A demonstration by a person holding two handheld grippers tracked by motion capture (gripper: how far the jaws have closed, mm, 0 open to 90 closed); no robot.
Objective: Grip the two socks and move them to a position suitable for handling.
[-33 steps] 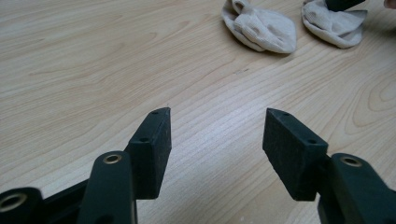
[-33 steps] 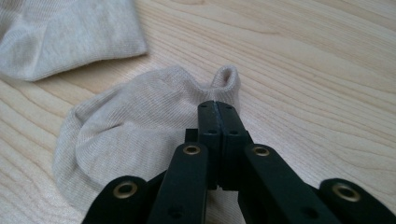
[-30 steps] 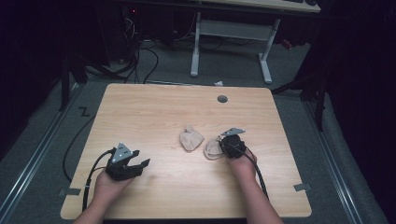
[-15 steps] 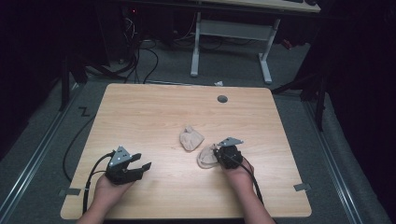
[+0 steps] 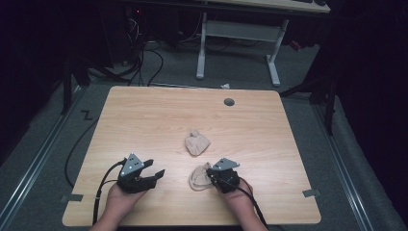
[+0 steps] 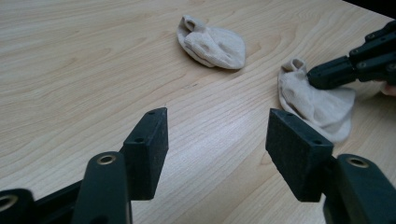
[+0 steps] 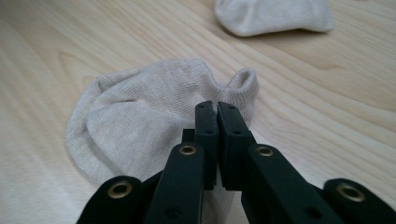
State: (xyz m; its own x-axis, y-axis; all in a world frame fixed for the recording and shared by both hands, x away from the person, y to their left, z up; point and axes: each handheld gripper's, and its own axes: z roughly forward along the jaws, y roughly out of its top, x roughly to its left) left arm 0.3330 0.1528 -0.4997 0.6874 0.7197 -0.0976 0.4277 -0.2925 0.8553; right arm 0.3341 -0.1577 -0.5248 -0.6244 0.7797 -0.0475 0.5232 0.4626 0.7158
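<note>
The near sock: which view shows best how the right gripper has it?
The right gripper view: its jaws stand pressed together on the near sock by the cuff. The left gripper view shows the right gripper tip on it from the side. The high view shows it small beside that gripper.

A light wooden tabletop [image 5: 144, 120] carries two beige socks: one [image 5: 197, 143] mid-tabletop, another [image 5: 198, 177] nearer the front edge.
</note>
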